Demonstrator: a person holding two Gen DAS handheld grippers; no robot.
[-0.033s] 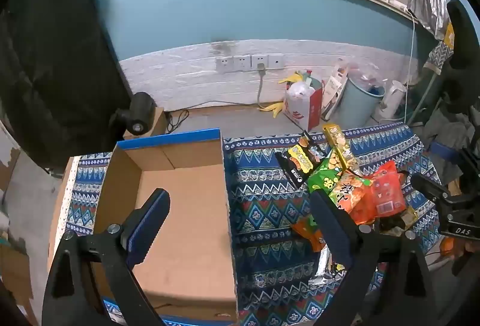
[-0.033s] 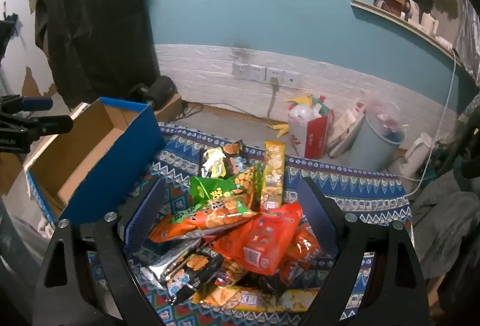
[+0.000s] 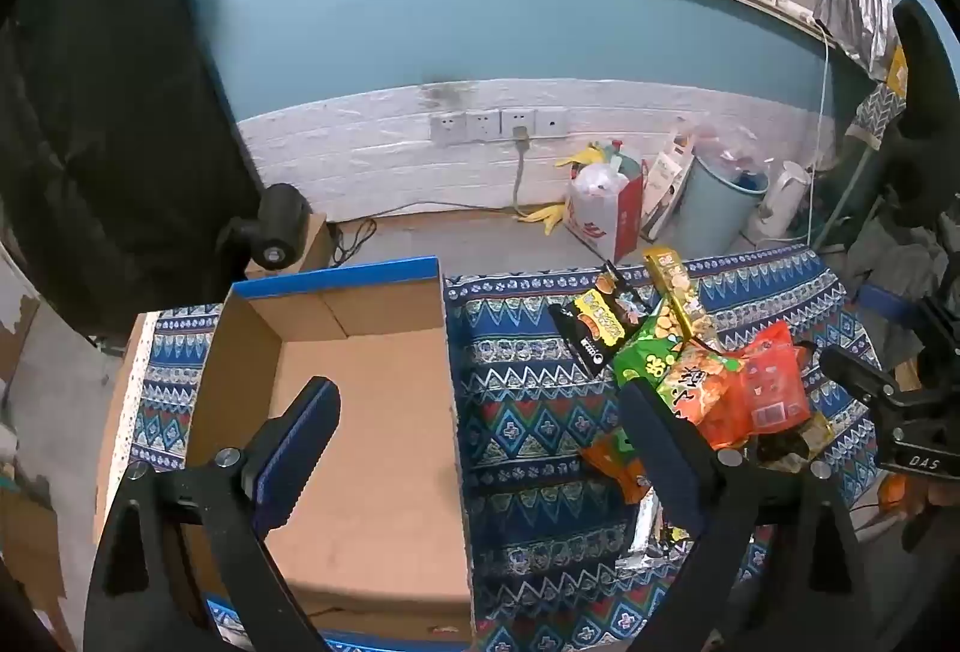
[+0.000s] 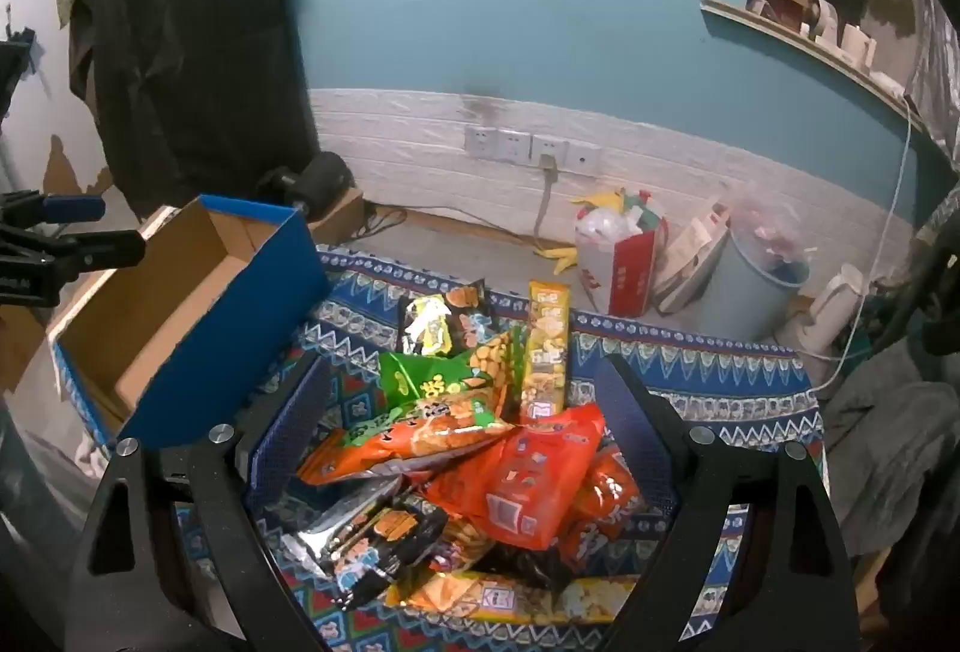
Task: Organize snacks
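Nothing looks packed yet, so this reads as the start: the box (image 3: 360, 412) shows only bare cardboard inside, and the snacks (image 4: 480, 448) lie heaped on the cloth (image 3: 528, 400) just right of the box. The left gripper (image 3: 480, 448) hangs over the box's right wall, jaws apart and holding nothing. The right gripper (image 4: 462, 430), right of the box, straddles the heap with jaws wide, so the next move is probably to close on a top packet such as the orange bag (image 4: 528, 478) and carry it to the box.

Both grippers are just hanging there wide open, nothing between the fingers. Left gripper (image 3: 474, 424) points forward and down, level, jaws spread. Right gripper (image 4: 468, 406) has the same pose, tilted down, jaws equally far apart.
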